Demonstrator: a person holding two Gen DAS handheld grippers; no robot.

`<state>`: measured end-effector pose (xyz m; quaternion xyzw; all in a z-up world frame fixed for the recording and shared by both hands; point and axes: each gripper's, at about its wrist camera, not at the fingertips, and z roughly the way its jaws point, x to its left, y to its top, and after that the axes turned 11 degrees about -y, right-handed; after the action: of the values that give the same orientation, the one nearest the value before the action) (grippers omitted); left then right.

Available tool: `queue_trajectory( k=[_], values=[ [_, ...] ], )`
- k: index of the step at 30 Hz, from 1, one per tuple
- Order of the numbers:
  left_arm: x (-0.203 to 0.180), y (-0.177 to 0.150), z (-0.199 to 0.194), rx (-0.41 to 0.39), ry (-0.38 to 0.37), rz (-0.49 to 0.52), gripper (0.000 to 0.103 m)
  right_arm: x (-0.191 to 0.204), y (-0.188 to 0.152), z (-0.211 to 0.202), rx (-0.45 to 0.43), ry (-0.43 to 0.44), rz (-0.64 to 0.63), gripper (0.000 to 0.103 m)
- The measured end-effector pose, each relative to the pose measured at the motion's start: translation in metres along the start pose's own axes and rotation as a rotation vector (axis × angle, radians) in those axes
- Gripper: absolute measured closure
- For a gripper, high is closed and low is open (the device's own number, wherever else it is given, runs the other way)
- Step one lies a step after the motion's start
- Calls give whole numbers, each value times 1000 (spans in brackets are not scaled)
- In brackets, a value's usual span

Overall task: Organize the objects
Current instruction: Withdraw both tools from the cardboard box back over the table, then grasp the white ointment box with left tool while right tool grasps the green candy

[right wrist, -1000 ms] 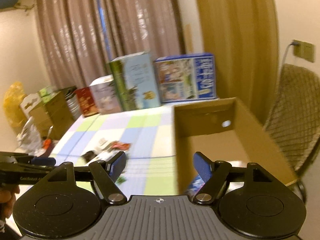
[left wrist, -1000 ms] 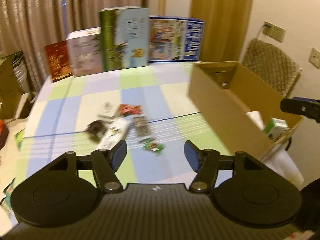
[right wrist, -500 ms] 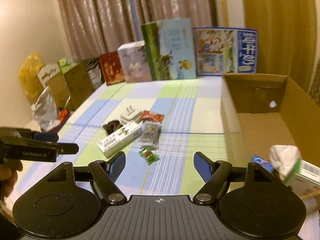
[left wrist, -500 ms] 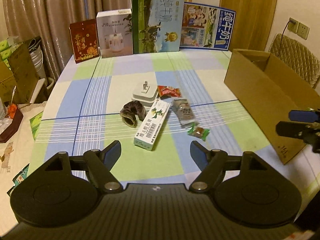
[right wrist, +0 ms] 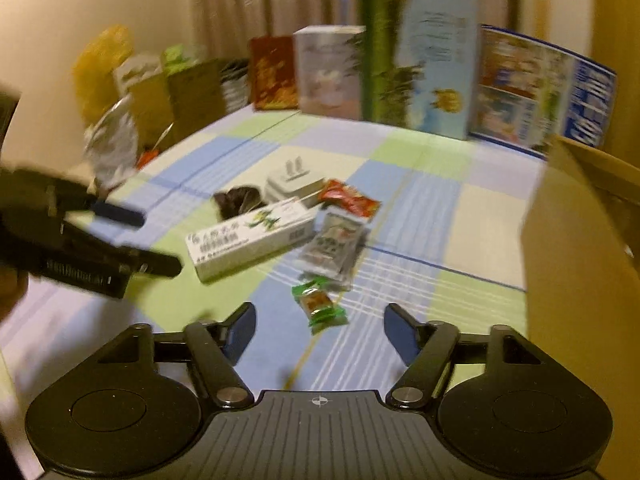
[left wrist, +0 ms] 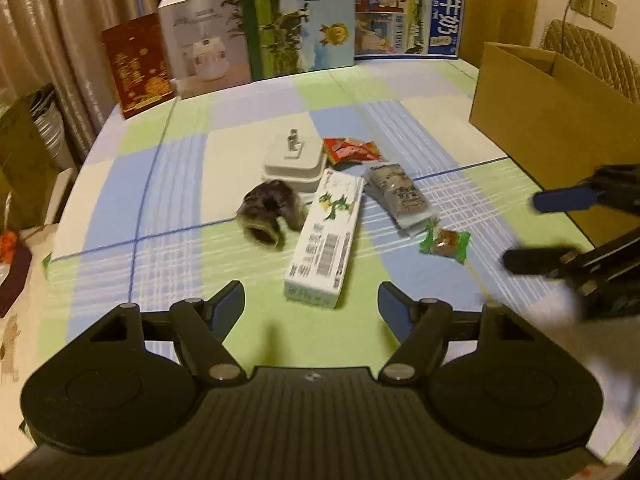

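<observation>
A small pile lies mid-table: a long white box, a dark furry item, a white plug adapter, a red snack packet, a grey packet and a green-wrapped candy. My left gripper hangs open just short of the white box. My right gripper is open, with the candy lying between and just beyond its fingertips. An open cardboard box stands at the right.
Upright printed cartons line the far edge of the checked tablecloth. A woven chair stands behind the cardboard box. Bags and boxes crowd the floor beyond the table's left side.
Both grippers have swung away from the cardboard box and dropped toward the pile; the right one now faces the candy, the left one the white box. Both stayed open.
</observation>
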<state>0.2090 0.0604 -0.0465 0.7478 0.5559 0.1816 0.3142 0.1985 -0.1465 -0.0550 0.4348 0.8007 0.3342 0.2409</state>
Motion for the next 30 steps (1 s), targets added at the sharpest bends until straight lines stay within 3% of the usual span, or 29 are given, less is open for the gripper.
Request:
queue_trajectory(
  k=[7, 11, 15, 19, 21, 30],
  values=[
    [5, 13, 25, 21, -49, 28, 37, 5, 2, 48, 47, 15, -84, 56],
    [10, 15, 38, 42, -67, 30, 39, 6, 4, 64, 60, 26, -99, 59],
    [16, 15, 46, 52, -80, 23, 47, 7, 6, 75, 66, 40, -106, 64],
    [19, 18, 53, 55, -86, 19, 58, 8, 7, 77, 72, 56, -93, 84],
    [18, 20, 56, 58, -92, 19, 66, 11, 8, 75, 85, 42, -97, 84],
    [-3, 15, 58, 95, -88, 14, 70, 5, 8, 59, 130, -2, 7, 85]
  ],
)
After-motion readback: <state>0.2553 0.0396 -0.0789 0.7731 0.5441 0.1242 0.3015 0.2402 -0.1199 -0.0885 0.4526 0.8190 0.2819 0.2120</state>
